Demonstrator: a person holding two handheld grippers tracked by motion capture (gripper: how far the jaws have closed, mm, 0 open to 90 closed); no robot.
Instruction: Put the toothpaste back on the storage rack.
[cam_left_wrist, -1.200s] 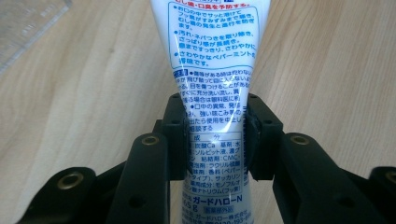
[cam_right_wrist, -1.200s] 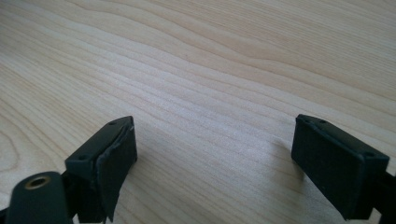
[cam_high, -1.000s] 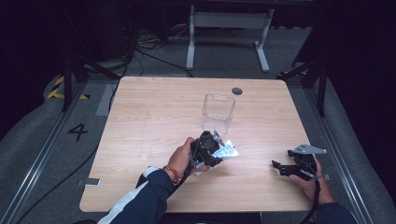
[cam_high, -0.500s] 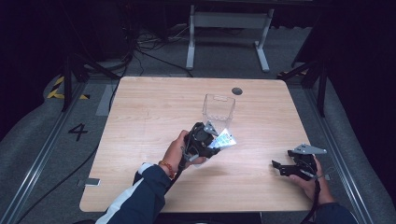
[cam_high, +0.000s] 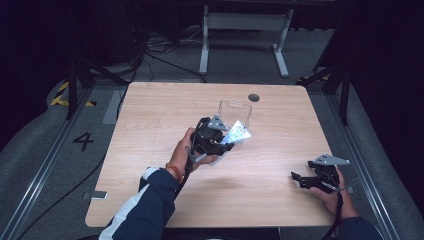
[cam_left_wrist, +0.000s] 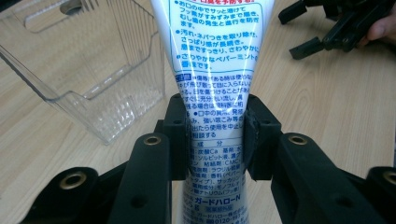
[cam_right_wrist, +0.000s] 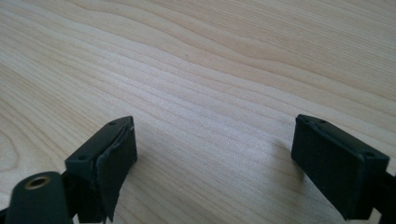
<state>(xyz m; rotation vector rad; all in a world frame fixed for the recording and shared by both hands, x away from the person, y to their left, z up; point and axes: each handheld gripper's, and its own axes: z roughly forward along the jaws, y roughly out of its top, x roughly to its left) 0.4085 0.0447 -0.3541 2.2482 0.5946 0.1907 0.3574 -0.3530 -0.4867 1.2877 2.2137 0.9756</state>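
1. Compared with one second ago, the left gripper (cam_high: 227, 136) has moved forward and up with the toothpaste tube (cam_high: 236, 134), which is now just at the near wall of the clear plastic container (cam_high: 235, 111); the right gripper (cam_high: 300, 178) has stayed at the near right part of the table.
2. On the wooden table (cam_high: 150, 120), the high view gives the whole layout: the container stands near the middle, and the two grippers are well apart.
3. From the left gripper view, the container (cam_left_wrist: 88, 70) is seen to be open on top and lies to the left of the tube (cam_left_wrist: 215, 70), whose white body carries blue Japanese print that the high view cannot resolve.
4. Its jaws pinch the tube from both sides, near the flat end.
5. Looking from the right gripper view, the right gripper (cam_right_wrist: 212, 154) has its jaws spread wide, low over bare wood, with nothing between them.
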